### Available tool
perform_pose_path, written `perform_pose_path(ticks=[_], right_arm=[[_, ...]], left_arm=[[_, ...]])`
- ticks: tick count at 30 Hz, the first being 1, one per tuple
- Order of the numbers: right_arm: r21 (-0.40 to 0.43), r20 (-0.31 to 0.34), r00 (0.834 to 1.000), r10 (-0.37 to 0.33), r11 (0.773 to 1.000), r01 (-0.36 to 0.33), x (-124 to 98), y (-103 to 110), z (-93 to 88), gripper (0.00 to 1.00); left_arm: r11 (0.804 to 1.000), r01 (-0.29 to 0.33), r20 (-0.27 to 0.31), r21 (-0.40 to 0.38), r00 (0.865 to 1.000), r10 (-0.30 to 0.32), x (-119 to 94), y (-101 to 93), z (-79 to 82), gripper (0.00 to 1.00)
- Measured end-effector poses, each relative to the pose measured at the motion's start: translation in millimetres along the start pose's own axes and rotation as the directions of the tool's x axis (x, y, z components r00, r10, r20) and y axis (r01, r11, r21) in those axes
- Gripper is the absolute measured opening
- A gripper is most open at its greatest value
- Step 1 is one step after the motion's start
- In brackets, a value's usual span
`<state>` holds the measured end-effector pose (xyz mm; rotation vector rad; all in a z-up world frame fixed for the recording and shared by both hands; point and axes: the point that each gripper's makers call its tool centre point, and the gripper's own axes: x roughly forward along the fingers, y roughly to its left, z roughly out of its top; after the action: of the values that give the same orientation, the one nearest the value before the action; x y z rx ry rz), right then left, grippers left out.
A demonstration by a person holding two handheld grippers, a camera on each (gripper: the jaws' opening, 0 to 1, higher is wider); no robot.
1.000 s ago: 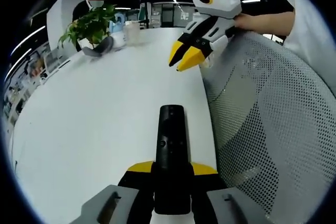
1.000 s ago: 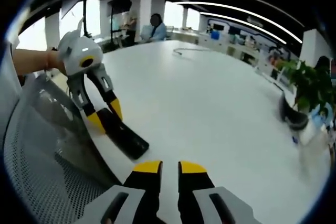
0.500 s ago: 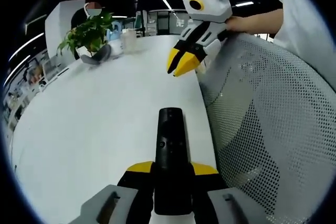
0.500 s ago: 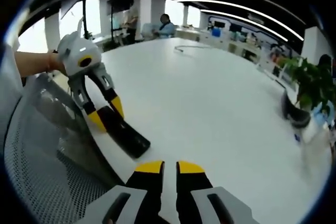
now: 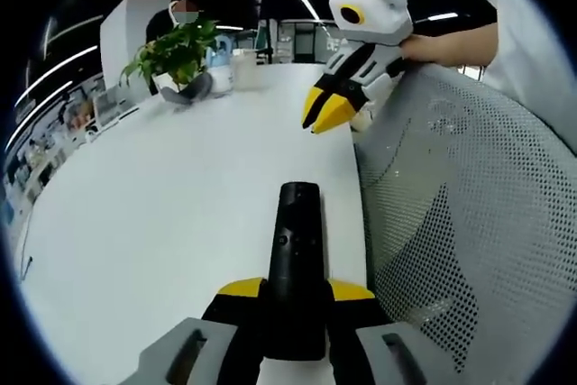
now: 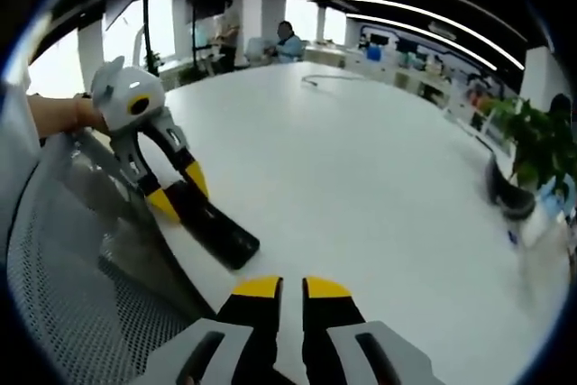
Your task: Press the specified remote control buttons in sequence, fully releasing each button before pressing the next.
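Black and slim, the remote control [image 5: 296,259] sits clamped between the yellow-tipped jaws of my left gripper [image 5: 296,299] at the bottom centre of the left gripper view, its far end pointing up the frame over the white table [image 5: 162,214]. I can make out a few small buttons on its upper face, too small to tell apart. In the right gripper view the same remote [image 6: 209,228] slants from the left gripper [image 6: 173,194] at left of centre down toward the middle of the frame, its free end close over the table [image 6: 361,178]; I cannot tell whether it touches the surface.

My right gripper [image 6: 287,290] rises from the bottom centre of its own view with its jaws together, only a thin gap between the yellow tips, holding nothing. In the left gripper view it [image 5: 329,111] hangs in the upper right, tips drawn close and pointing down and left toward the table edge, well apart from the remote. A hand [image 5: 428,45] grips it from behind.

A grey mesh chair back [image 5: 451,223] takes the right side of the left gripper view, just beside the table edge. At upper left a potted plant [image 5: 176,53] stands on the far end of the table
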<state>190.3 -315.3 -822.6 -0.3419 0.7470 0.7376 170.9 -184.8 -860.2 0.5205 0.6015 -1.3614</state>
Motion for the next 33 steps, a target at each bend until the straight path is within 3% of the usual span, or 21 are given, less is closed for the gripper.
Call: perform_pose_path(ticks=[8, 20, 23, 27, 30, 33], right_arm=[[-0.029, -0.014, 0.999, 0.046, 0.999, -0.046, 2.6, 8.7, -1.1, 0.01], [-0.134, -0.079, 0.976, 0.201, 0.968, -0.21, 4.8, 38.8, -0.8, 0.0], [-0.212, -0.125, 0.972, 0.199, 0.952, -0.223, 5.4, 36.4, -1.5, 0.0], [-0.237, -0.128, 0.968, 0.216, 0.941, -0.242, 11.3, 34.7, 9.8, 0.0], [-0.261, -0.16, 0.954, 0.253, 0.921, -0.288, 18.0, 39.2, 12.1, 0.0], [-0.314, -0.217, 0.934, 0.282, 0.886, -0.341, 24.2, 46.1, 7.4, 0.0]], left_arm=[[0.999, 0.027, 0.03, 0.02, 0.999, -0.028, 2.0, -2.0, 1.6, 0.24], [0.999, 0.035, 0.045, 0.017, 0.998, -0.036, 3.4, -1.3, 2.3, 0.25], [0.999, 0.037, 0.046, 0.018, 0.998, -0.038, 3.6, -1.2, 2.3, 0.25], [0.999, 0.046, 0.049, 0.028, 0.998, -0.047, 3.8, -1.6, 2.7, 0.25], [0.998, 0.049, 0.051, 0.029, 0.997, -0.05, 4.2, -2.0, 2.9, 0.25], [0.998, 0.05, 0.054, 0.03, 0.997, -0.052, 4.5, -2.1, 3.0, 0.25]])
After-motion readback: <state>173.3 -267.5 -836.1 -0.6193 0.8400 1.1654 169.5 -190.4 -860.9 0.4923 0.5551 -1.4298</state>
